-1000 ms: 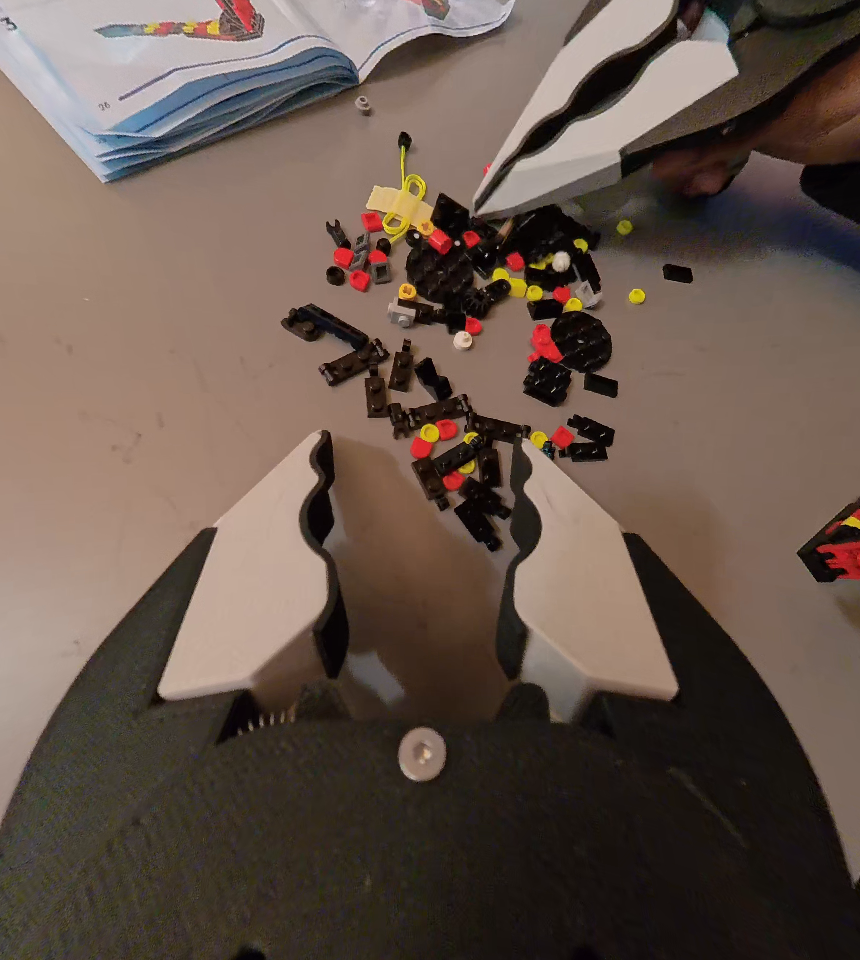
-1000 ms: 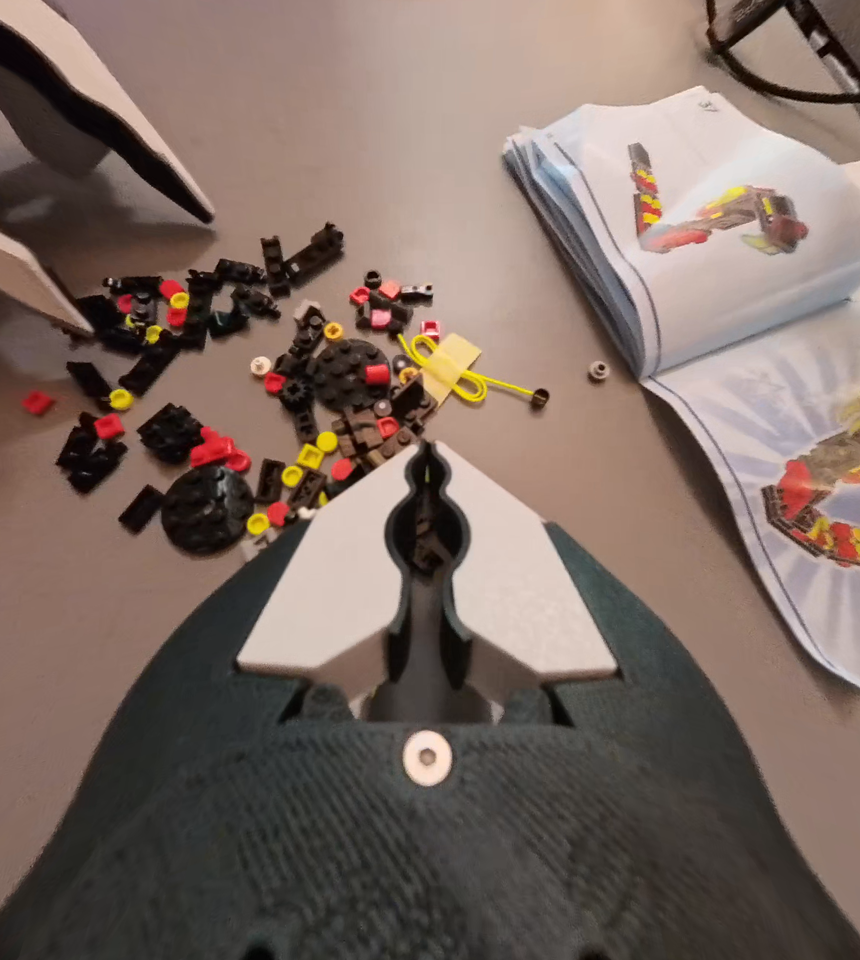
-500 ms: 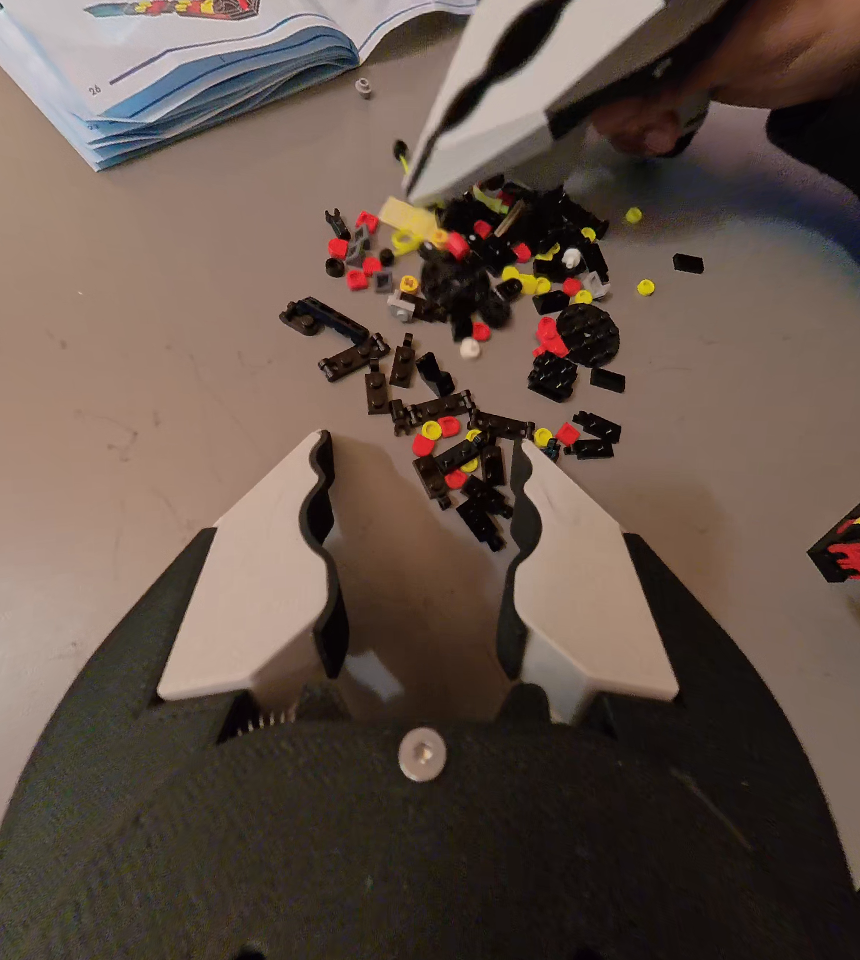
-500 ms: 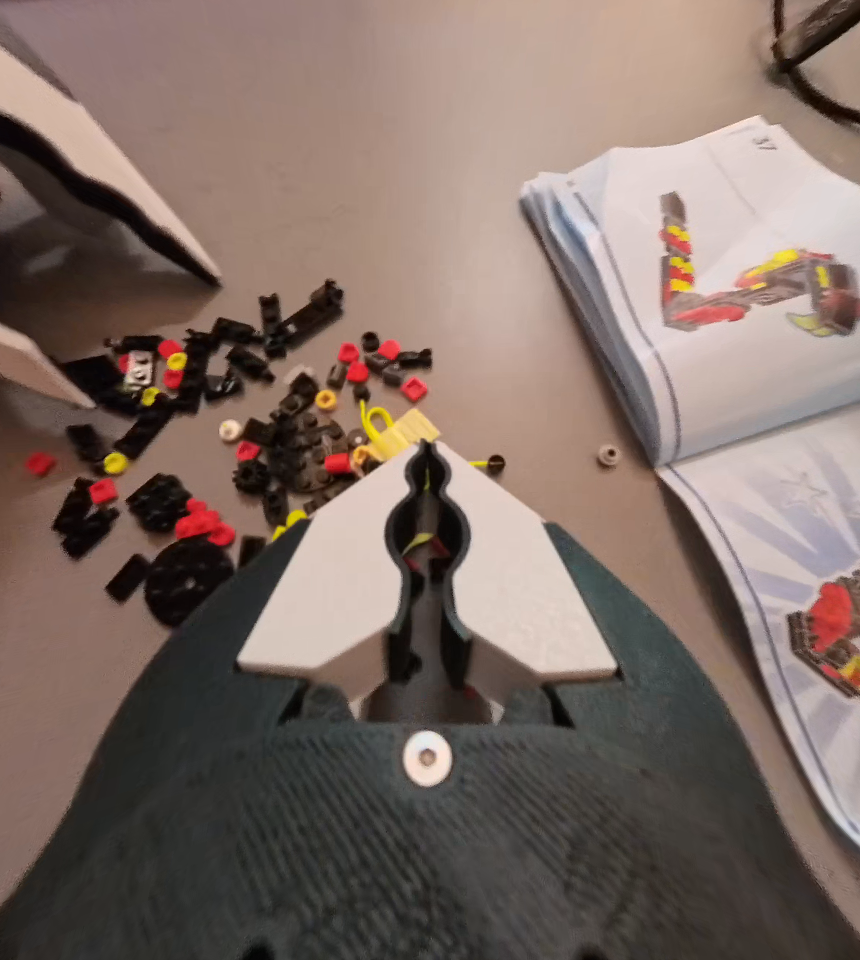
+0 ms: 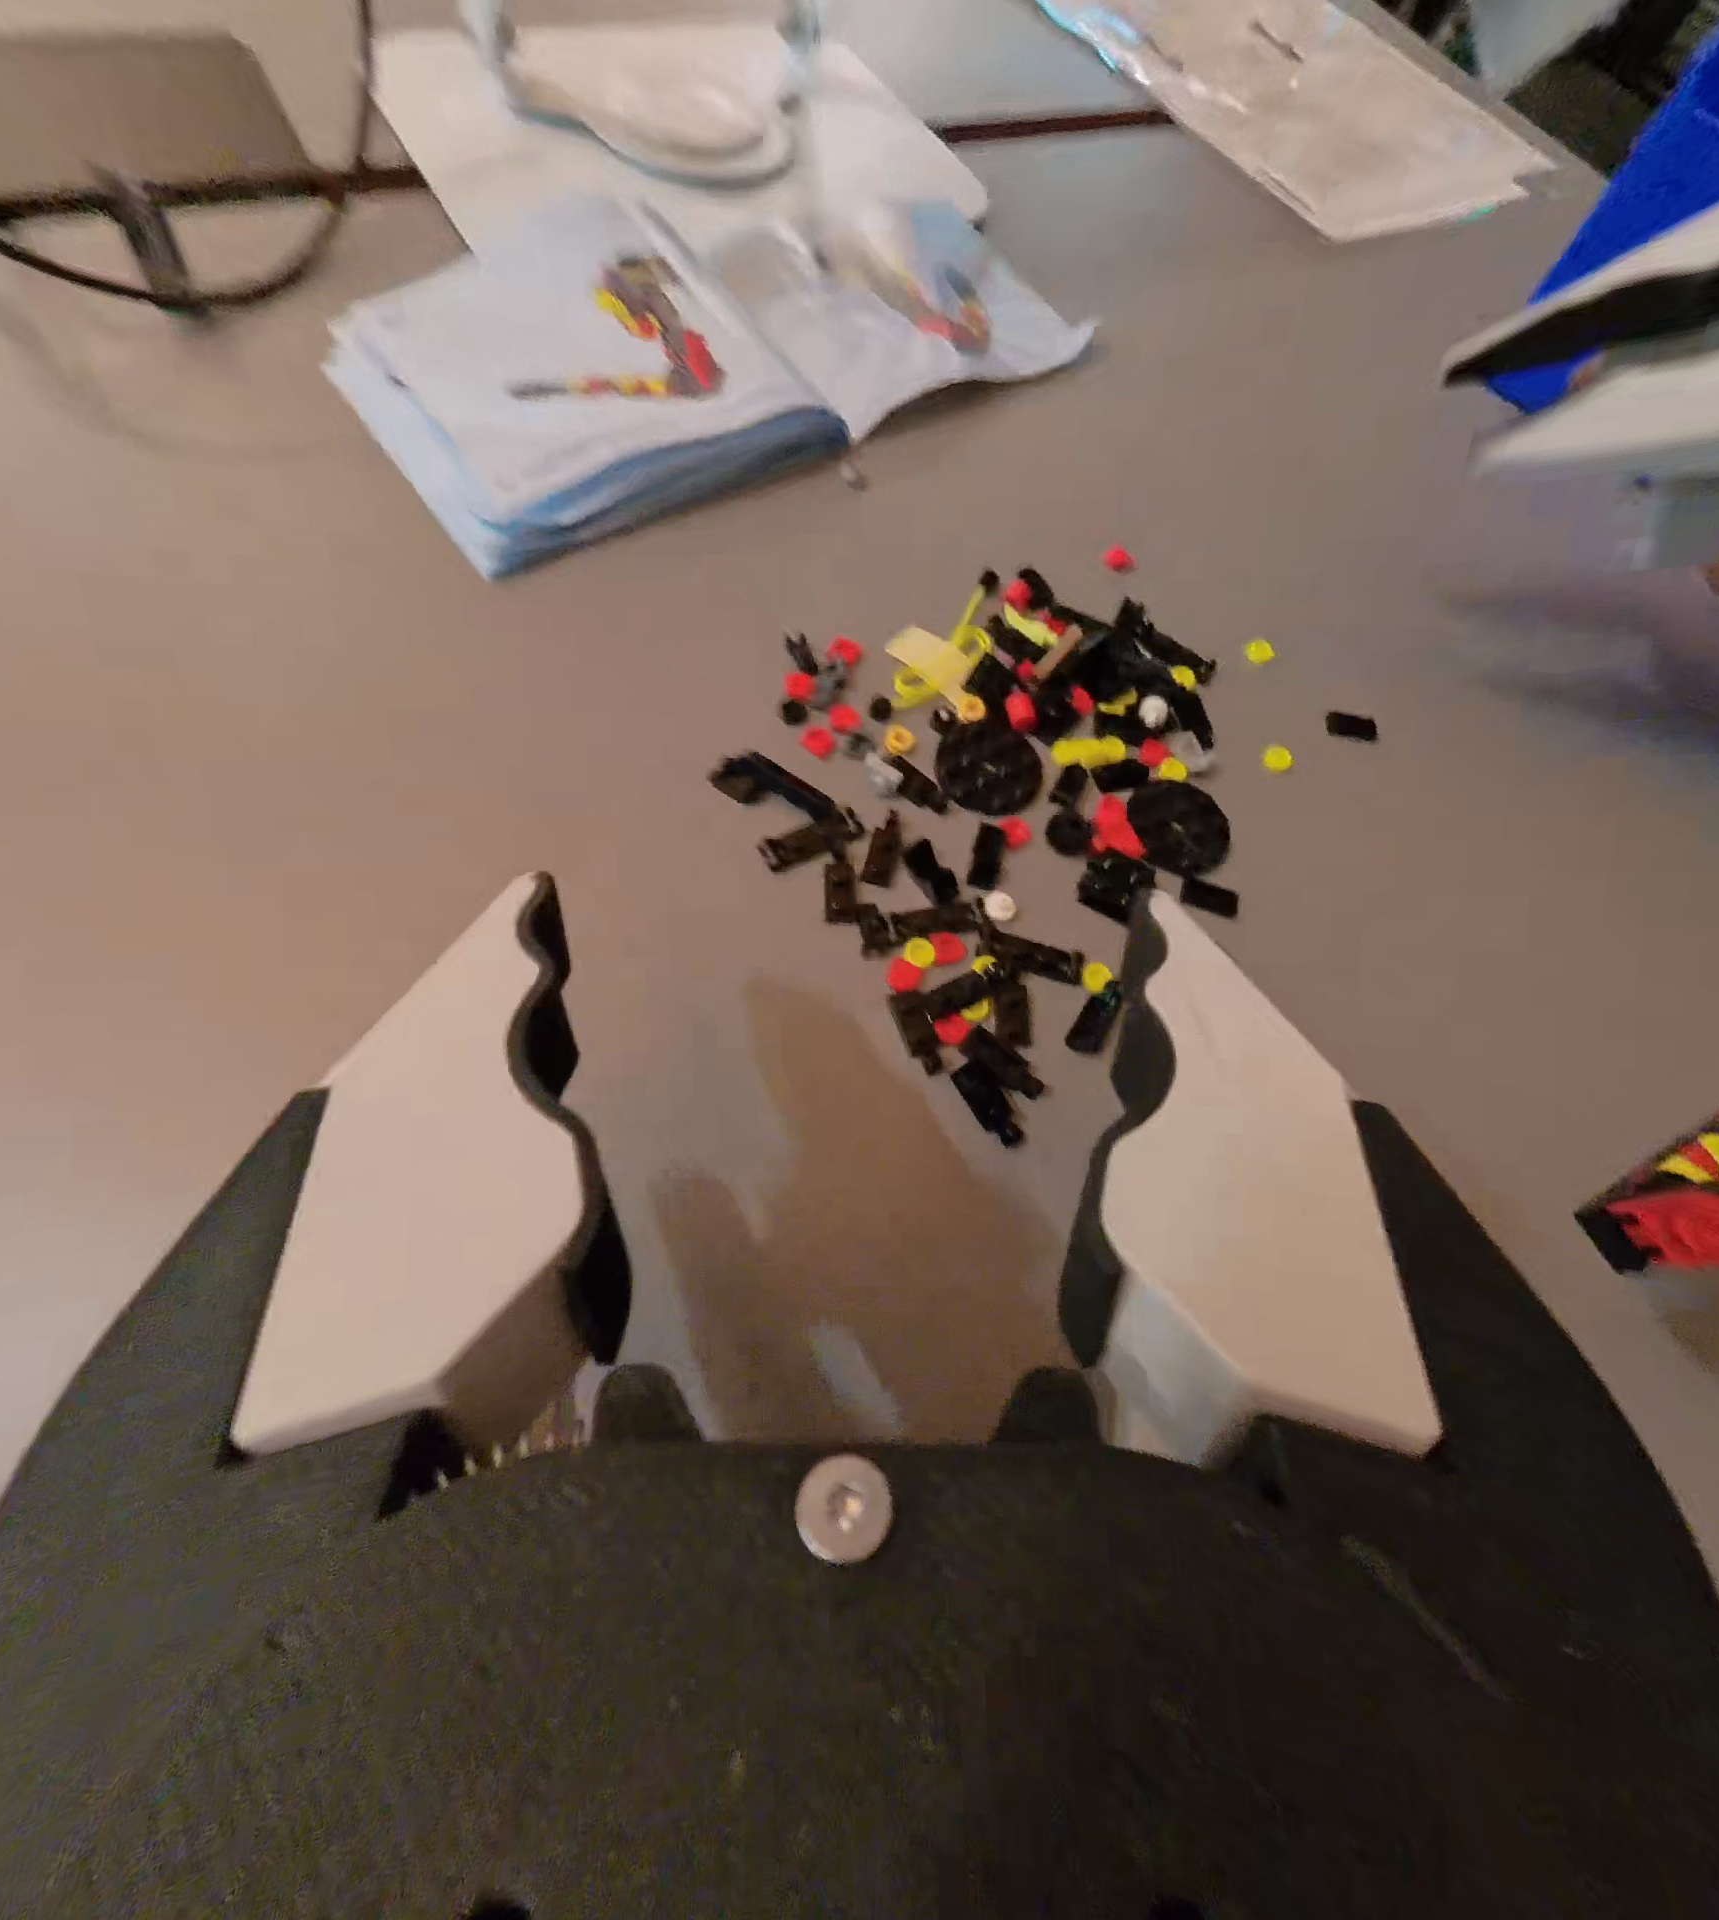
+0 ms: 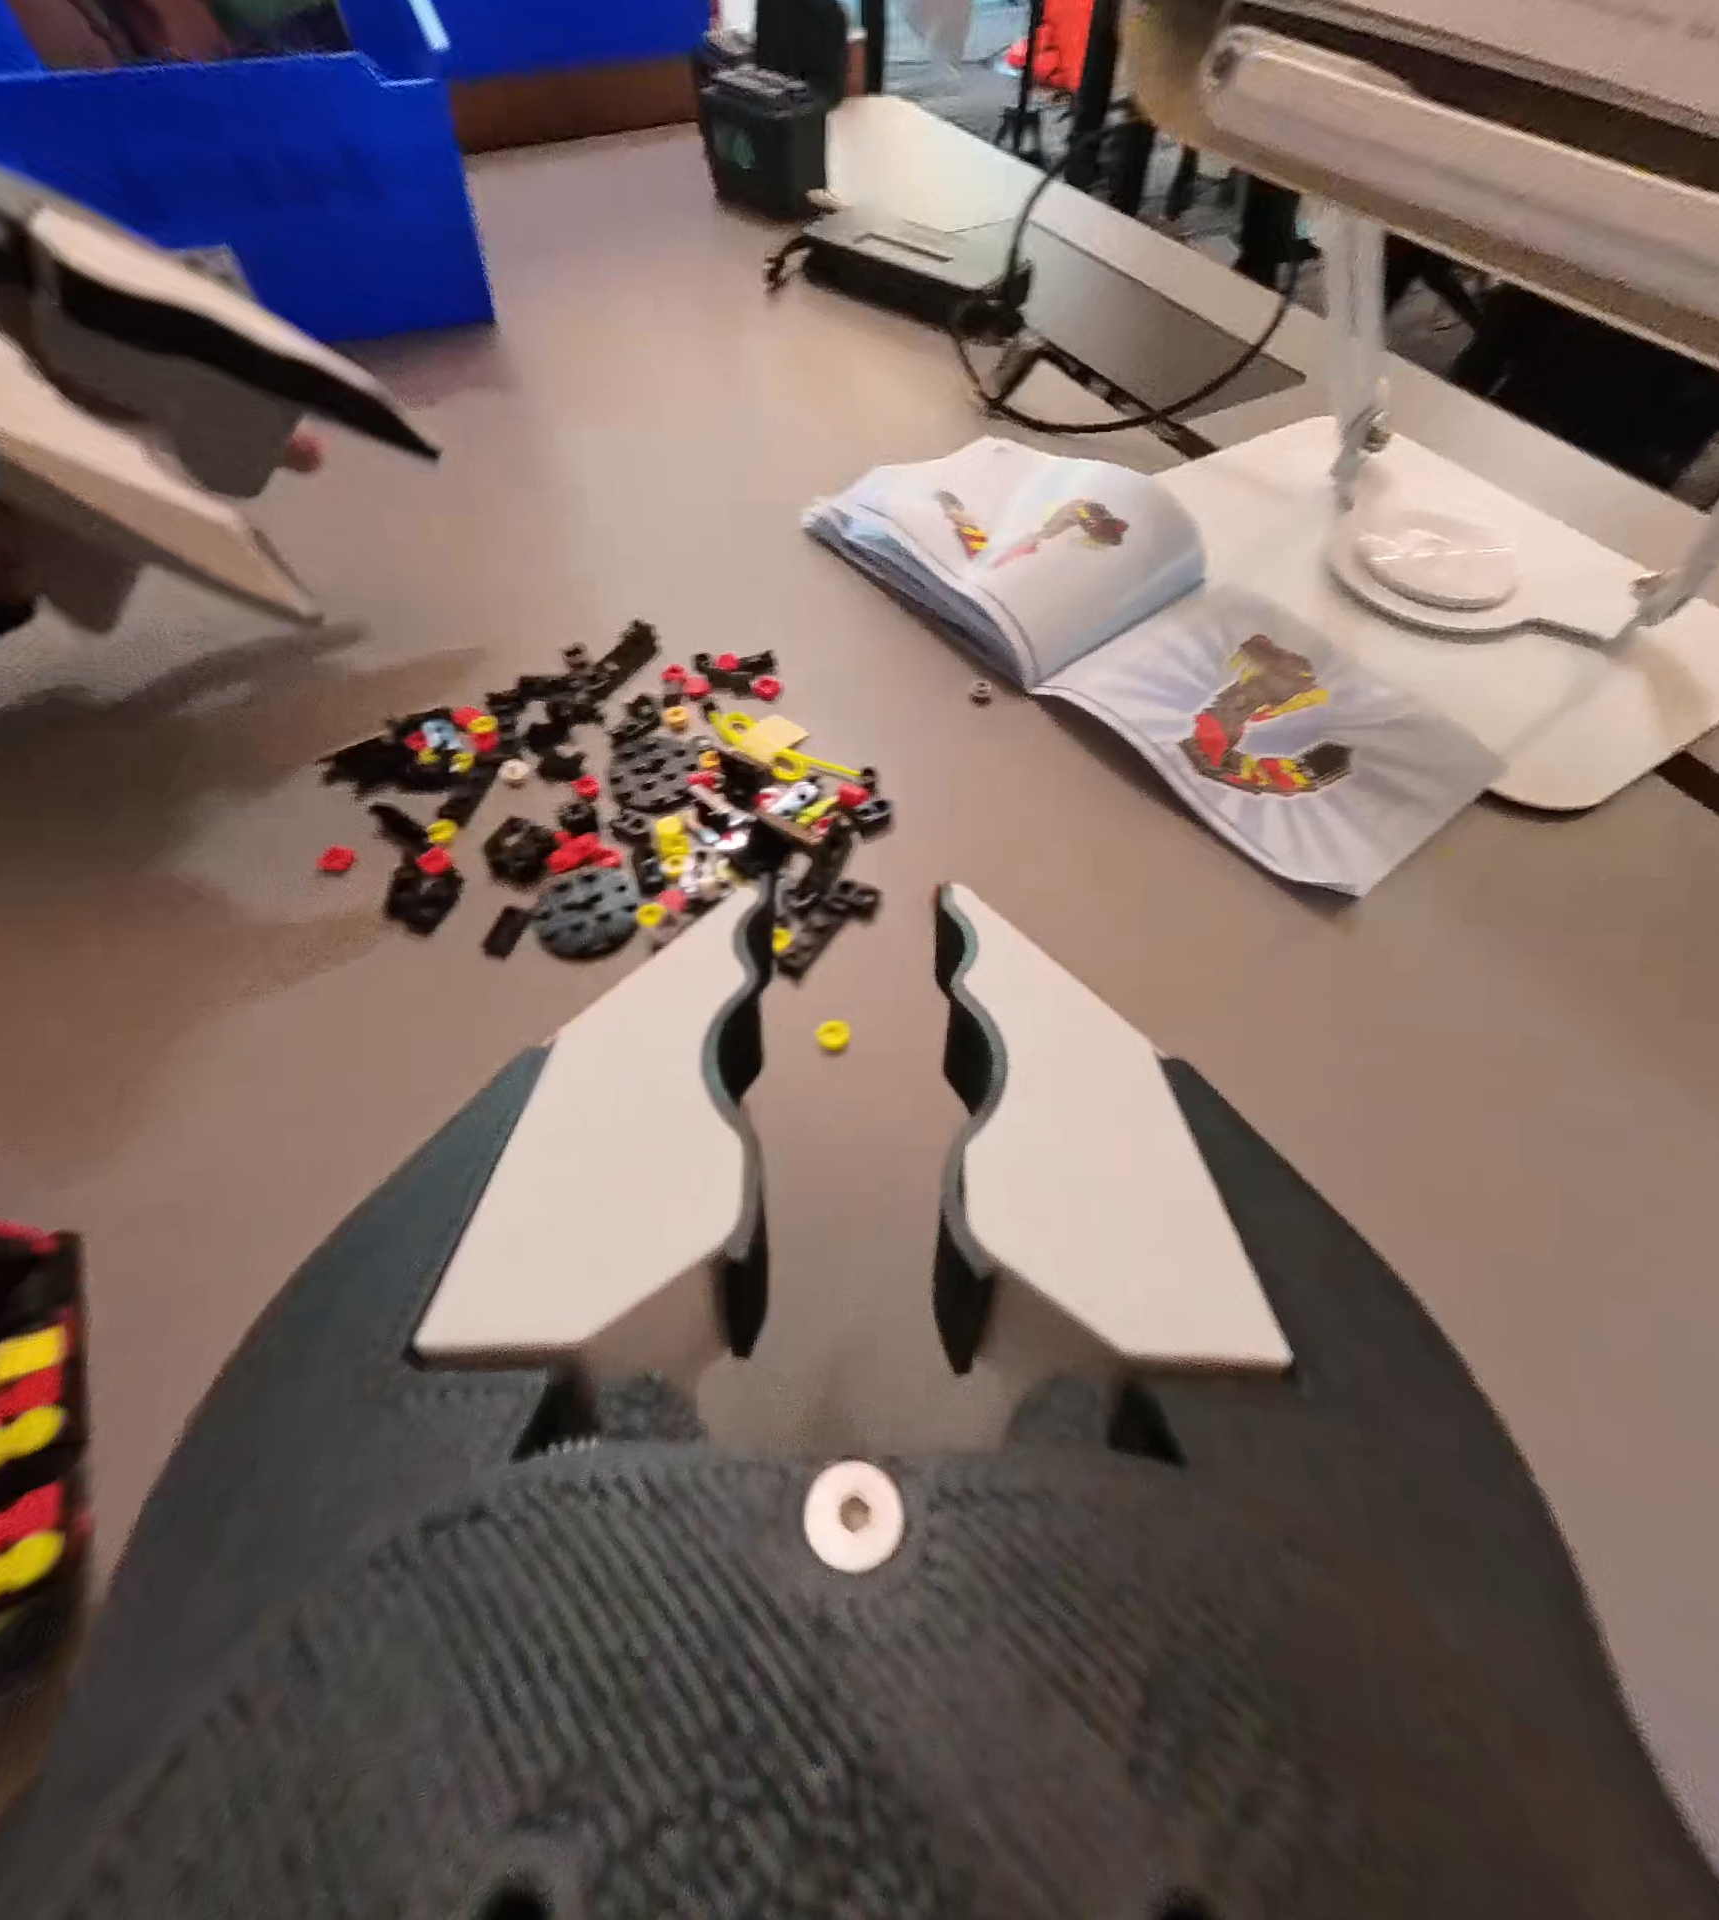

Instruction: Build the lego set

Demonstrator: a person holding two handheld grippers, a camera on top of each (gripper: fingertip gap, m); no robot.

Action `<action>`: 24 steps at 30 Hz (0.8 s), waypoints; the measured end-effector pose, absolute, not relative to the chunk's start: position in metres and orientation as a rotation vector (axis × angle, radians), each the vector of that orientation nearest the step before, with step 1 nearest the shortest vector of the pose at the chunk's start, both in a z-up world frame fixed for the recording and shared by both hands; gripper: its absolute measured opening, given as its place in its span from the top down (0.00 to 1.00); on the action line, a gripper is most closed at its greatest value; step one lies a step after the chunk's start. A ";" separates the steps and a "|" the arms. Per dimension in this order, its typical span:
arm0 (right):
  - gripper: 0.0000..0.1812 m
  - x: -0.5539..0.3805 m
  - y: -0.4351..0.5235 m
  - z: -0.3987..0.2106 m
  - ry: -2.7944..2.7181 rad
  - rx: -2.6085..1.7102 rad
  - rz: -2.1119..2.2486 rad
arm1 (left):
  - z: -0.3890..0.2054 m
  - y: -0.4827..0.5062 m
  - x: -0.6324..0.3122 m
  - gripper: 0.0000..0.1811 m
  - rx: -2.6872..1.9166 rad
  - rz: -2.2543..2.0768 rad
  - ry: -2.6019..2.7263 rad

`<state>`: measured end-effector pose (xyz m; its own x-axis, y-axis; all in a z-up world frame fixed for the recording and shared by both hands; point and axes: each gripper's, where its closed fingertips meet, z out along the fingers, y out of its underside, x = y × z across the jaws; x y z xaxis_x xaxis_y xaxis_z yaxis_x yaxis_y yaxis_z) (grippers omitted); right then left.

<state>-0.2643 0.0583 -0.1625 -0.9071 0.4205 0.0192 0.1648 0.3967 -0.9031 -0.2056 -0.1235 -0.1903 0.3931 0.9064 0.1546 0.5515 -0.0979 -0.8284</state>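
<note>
Grey table (image 6: 1250, 1039); lego pile (image 6: 626, 800) beyond gaping right gripper (image 6: 850, 904).

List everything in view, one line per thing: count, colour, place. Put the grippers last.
table: one, grey-brown, under everything.
loose lego pieces: many, too small to count; black, red, yellow, a few pale; scattered mid-table.
instruction booklet: one, pale blue, open, beyond the pieces.
partly built model: one, black with red and yellow, near table edge.
lamp stand: one, white, behind the booklet.
blue bin: one, far side.
cables: black, far side, count unclear.
left gripper: one, grey fingers, black body, open, empty.
right gripper: one, same colours, open, empty.
</note>
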 end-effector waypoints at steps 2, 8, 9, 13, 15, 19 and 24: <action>0.78 -0.254 0.059 -0.150 -2.331 -0.458 1.539 | -0.179 -0.128 -0.206 0.35 -1.762 0.570 -1.284; 0.63 -0.229 0.073 -0.125 -2.199 -0.548 1.689 | -0.162 -0.134 -0.190 0.31 -1.771 0.711 -1.263; 0.63 -0.228 0.077 -0.132 -2.216 -0.590 1.679 | -0.164 -0.133 -0.186 0.31 -1.768 0.704 -1.264; 0.64 -0.228 0.087 -0.149 -2.217 -0.797 1.650 | -0.178 -0.131 -0.169 0.34 -1.763 0.659 -1.300; 0.64 -0.224 0.087 -0.152 -2.224 -0.858 1.672 | -0.183 -0.134 -0.161 0.36 -1.753 0.656 -1.325; 0.66 -0.235 0.096 -0.166 -2.190 -0.993 1.599 | -0.191 -0.136 -0.150 0.40 -1.691 0.600 -1.381; 0.70 -0.308 0.110 -0.210 -2.258 -1.148 1.243 | -0.204 -0.133 -0.151 0.42 -1.672 0.526 -1.407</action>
<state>-0.3076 0.1103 -0.2102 -0.6263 0.7734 -0.0979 0.4961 0.2986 -0.8153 -0.1506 -0.1329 -0.2039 0.2738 0.9397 0.2051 0.5748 0.0112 -0.8182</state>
